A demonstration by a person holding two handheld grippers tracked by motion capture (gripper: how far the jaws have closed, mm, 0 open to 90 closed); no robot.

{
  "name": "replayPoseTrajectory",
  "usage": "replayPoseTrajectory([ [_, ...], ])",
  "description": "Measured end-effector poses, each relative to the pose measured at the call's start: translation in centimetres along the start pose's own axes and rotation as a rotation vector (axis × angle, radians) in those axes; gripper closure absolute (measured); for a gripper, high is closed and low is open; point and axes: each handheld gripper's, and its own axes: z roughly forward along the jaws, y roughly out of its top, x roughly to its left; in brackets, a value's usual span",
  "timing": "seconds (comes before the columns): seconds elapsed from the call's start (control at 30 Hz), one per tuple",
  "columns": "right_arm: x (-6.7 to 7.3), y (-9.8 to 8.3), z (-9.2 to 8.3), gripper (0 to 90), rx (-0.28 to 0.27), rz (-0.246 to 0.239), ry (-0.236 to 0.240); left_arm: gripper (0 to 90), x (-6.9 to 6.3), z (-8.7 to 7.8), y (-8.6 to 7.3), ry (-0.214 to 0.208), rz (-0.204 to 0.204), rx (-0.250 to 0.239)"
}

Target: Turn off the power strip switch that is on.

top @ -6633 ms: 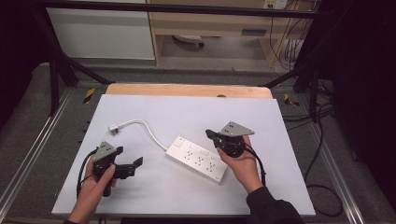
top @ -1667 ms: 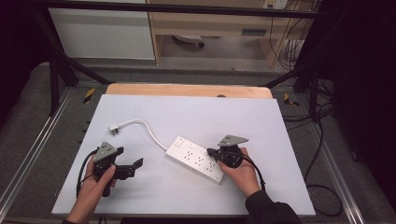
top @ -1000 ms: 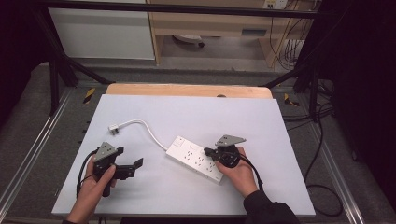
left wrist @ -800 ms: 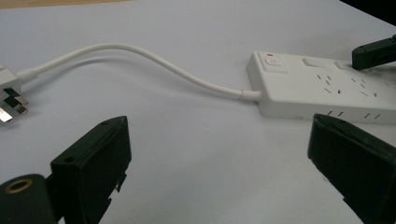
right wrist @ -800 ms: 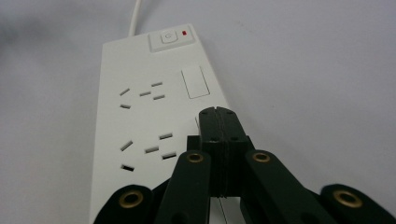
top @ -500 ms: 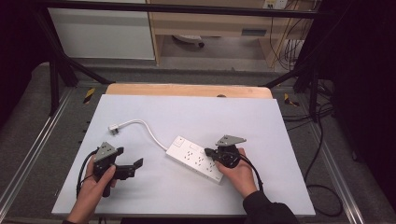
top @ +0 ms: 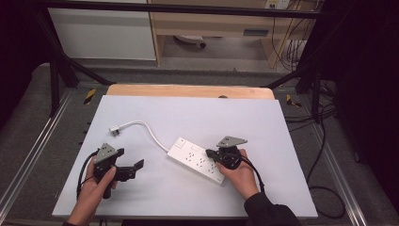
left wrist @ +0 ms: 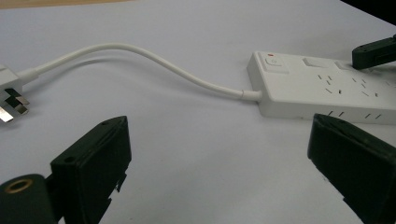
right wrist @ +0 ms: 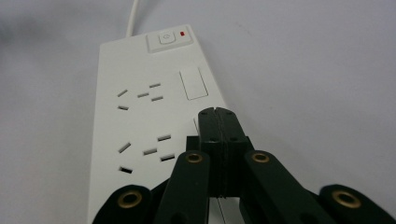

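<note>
- Right tongs [right wrist: 216, 114]: black jaws pressed together with nothing between them, tips over the white rectangular plastic power strip [right wrist: 140, 121], at a rocker switch beside the sockets; contact cannot be told.
- Left tongs [left wrist: 219, 158]: jaws wide apart and empty, low over the pale grey table [top: 282, 127], near the strip's corded end.
- Power strip: lies flat and diagonal mid-table. Judged rigid, smooth-skinned and moderately light; best gripped across its narrow width, the long sides offering flat parallel faces.
- White round cord [left wrist: 154, 60]: flexible, likely to drag; ends in a white plug with metal pins [left wrist: 10, 95].
- Markings: a power symbol on the end button beside a red indicator; no brand or legible writing.
</note>
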Motion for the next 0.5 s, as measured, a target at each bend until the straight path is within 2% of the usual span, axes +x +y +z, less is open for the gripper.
replayPoseTrajectory([
  [0.13,0.13,0.00,0.02,90.0,-0.011,-0.037,-0.007,6.2,-0.11,-0.04,0.00,-0.001,0.005,0.000],
  [0.37,0.56,0.38,-0.17,90.0,-0.044,-0.046,0.003,6.2,0.11,-0.13,-0.07,0.007,-0.008,-0.007],
  [0.5,0.64,0.47,-0.38,90.0,-0.058,-0.046,0.007,6.2,-0.06,-0.12,-0.11,0.008,0.001,-0.002],
])
